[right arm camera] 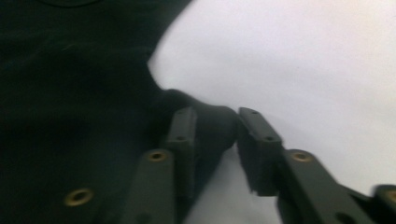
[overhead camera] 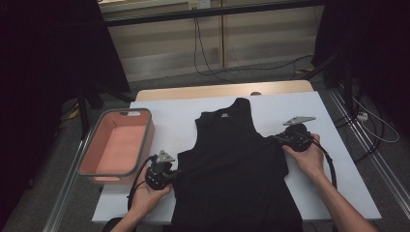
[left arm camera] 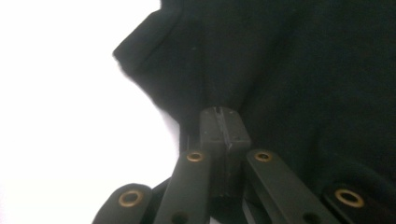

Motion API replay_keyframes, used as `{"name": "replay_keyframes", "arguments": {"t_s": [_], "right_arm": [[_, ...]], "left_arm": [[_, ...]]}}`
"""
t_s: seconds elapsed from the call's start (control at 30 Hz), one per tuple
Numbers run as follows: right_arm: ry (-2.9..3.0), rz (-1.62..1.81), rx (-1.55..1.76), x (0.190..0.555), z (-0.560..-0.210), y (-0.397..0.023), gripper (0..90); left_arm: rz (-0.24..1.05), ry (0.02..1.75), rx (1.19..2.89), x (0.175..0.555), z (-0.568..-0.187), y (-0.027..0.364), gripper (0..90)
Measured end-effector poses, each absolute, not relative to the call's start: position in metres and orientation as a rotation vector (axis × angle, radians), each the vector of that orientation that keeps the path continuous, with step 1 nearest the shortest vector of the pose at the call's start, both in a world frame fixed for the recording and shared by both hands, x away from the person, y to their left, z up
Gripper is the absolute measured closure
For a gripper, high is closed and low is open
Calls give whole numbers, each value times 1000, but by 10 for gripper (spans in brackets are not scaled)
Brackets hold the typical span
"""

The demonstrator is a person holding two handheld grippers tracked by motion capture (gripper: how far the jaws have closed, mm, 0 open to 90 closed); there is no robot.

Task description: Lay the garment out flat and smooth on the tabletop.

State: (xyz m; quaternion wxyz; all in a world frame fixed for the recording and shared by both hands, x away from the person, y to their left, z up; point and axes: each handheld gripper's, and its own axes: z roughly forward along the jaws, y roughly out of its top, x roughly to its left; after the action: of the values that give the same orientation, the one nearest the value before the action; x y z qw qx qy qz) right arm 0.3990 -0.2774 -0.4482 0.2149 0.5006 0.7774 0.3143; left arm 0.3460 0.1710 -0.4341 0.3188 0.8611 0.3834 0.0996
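A: How do the jaws stand?
B: The left gripper (left arm camera: 223, 122) pinches the black tank top's (overhead camera: 235, 164) side edge; the right gripper (right arm camera: 215, 127) has a fold bunched between its jaws.
A: And the top?
B: Flat on the white bench (overhead camera: 176, 108), beside a pink basket (overhead camera: 140, 159).

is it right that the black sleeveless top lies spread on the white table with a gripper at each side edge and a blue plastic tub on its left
Not quite: the plastic tub is pink with a grey rim, not blue, as the high view shows. The rest holds: the black sleeveless top lies spread on the white table, with the left gripper and the right gripper at its side edges.
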Motion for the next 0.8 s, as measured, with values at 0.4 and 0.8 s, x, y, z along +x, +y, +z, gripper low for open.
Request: {"name": "replay_keyframes", "arguments": {"t_s": [0.4, 0.8], "right_arm": [[2275, 1052, 1248, 313, -422, -283, 681], [2584, 1025, 1051, 276, -441, -247, 626]], "left_arm": [[239, 884, 2204, 327, -424, 170, 674], [135, 592, 2371, 302, -440, 123, 539]]}}
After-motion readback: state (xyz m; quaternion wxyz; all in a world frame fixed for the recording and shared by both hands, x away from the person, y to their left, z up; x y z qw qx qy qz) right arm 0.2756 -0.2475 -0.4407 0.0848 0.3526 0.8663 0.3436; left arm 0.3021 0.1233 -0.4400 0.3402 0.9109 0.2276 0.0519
